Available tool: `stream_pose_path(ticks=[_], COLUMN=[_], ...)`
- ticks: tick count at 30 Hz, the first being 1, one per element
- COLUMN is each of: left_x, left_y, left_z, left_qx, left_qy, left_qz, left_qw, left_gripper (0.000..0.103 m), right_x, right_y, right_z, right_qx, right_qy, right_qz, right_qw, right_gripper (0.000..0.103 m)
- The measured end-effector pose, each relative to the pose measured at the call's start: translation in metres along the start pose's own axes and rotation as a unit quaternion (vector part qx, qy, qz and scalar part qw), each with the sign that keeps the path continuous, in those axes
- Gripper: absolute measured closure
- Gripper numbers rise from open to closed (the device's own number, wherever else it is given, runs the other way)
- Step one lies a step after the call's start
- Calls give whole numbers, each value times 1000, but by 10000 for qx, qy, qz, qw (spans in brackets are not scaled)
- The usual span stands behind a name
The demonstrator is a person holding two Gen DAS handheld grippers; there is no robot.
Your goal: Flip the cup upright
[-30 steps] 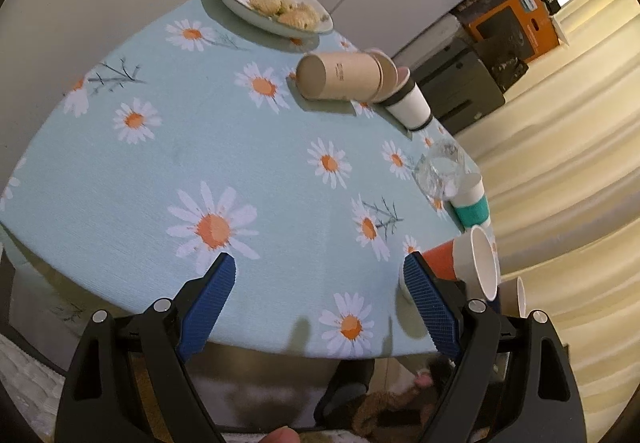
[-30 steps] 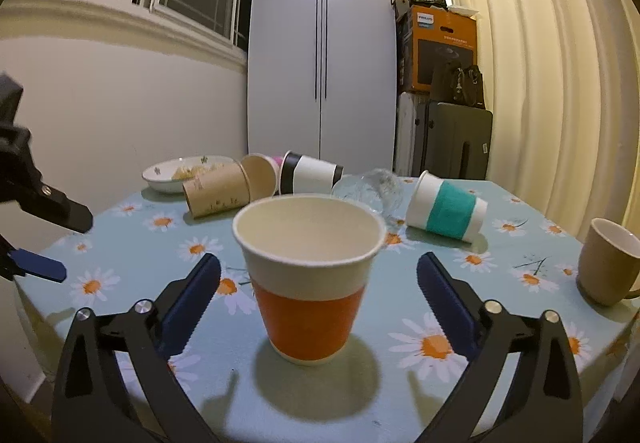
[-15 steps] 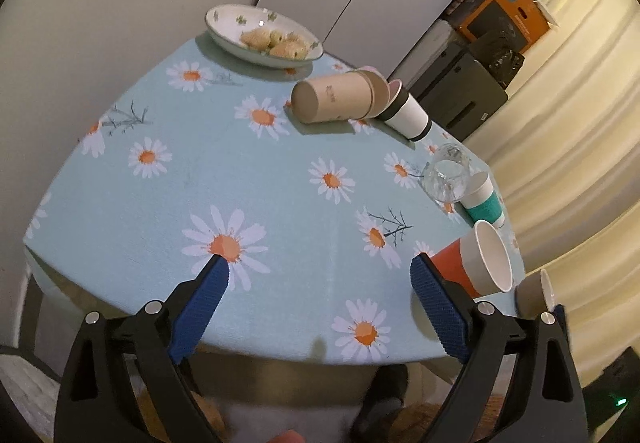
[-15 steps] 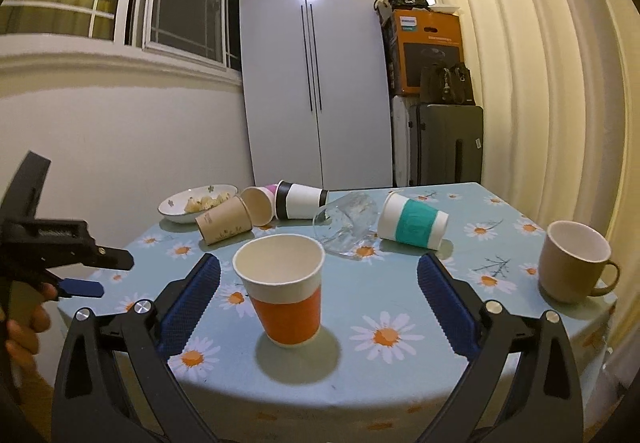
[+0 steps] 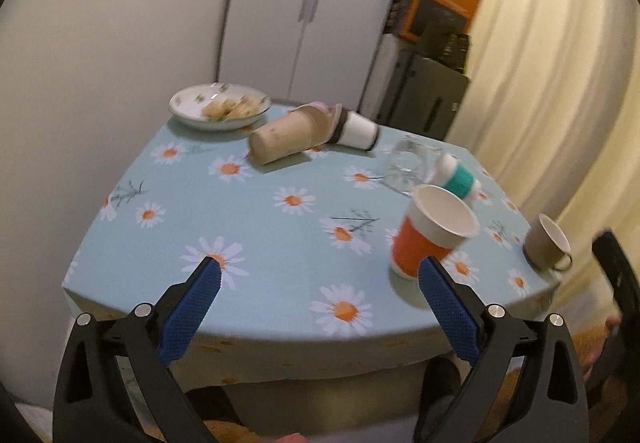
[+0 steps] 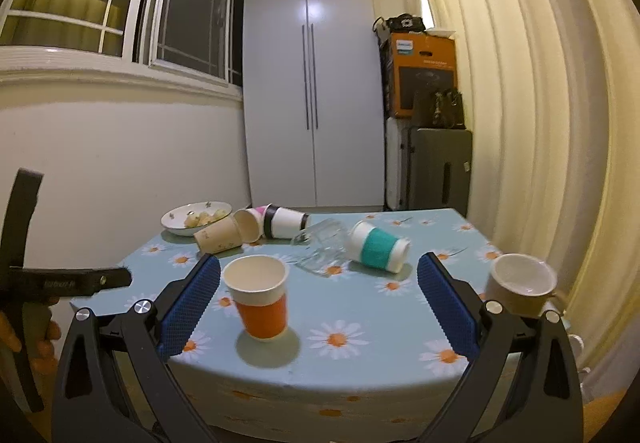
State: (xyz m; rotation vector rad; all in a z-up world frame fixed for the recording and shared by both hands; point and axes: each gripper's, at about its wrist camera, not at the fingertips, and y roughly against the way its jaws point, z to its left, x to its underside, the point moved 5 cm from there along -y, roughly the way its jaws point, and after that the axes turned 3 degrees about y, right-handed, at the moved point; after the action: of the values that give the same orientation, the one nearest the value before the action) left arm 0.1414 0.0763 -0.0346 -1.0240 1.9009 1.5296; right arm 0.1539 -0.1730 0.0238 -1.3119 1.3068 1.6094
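Observation:
An orange and white paper cup (image 6: 260, 297) stands upright near the table's front edge; it also shows in the left wrist view (image 5: 430, 239). A brown paper cup (image 6: 219, 234), a black and white cup (image 6: 286, 222), a clear glass (image 6: 320, 245) and a teal-banded cup (image 6: 378, 246) lie on their sides further back. My right gripper (image 6: 318, 301) is open and empty, held back from the table edge. My left gripper (image 5: 320, 303) is open and empty, off the table's front left; it also shows at the left of the right wrist view (image 6: 68, 281).
A tan mug (image 6: 520, 283) stands upright at the table's right edge. A bowl of food (image 6: 195, 218) sits at the back left. The table has a daisy-print cloth (image 6: 360, 327). A white cupboard, a box and curtains are behind.
Both grippers have pulled back and away from the table, still open. The orange cup stays upright where it stood. The left view has swung to face the table more level.

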Motion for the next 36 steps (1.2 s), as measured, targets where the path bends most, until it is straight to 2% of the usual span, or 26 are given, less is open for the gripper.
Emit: stream_pose_path(ticks=[4, 6, 10, 16, 22, 28, 36], left_x=[12, 22, 34, 47, 55, 59, 58], left_y=[18, 27, 50, 71, 74, 76, 77], left_z=[-20, -28, -42, -64, -72, -75, -71], left_qx=[37, 217, 373, 371, 365, 348, 272], left_qy=[-347, -413, -606, -1042, -1166, -1128, -1061], left_qz=[-108, -62, -280, -606, -556, -593, -643], left_qw=[9993, 9989, 9971, 9920, 9910, 9912, 9919], left_gripper=[7, 7, 7, 7, 7, 7, 7], right_x=[-3, -2, 1, -1, 6, 7, 12], right_y=[18, 22, 32, 54, 62, 70, 62], right_z=[-20, -25, -25, -23, -28, -29, -30], right_qx=[-71, -127, -244, -241, -346, -204, -122], right_qy=[-92, -83, 355, 745, 658, 629, 566], right_qz=[73, 149, 303, 112, 263, 180, 366], right_qw=[9999, 9998, 9986, 9969, 9969, 9976, 9977], right_gripper=[5, 5, 5, 5, 5, 5, 5])
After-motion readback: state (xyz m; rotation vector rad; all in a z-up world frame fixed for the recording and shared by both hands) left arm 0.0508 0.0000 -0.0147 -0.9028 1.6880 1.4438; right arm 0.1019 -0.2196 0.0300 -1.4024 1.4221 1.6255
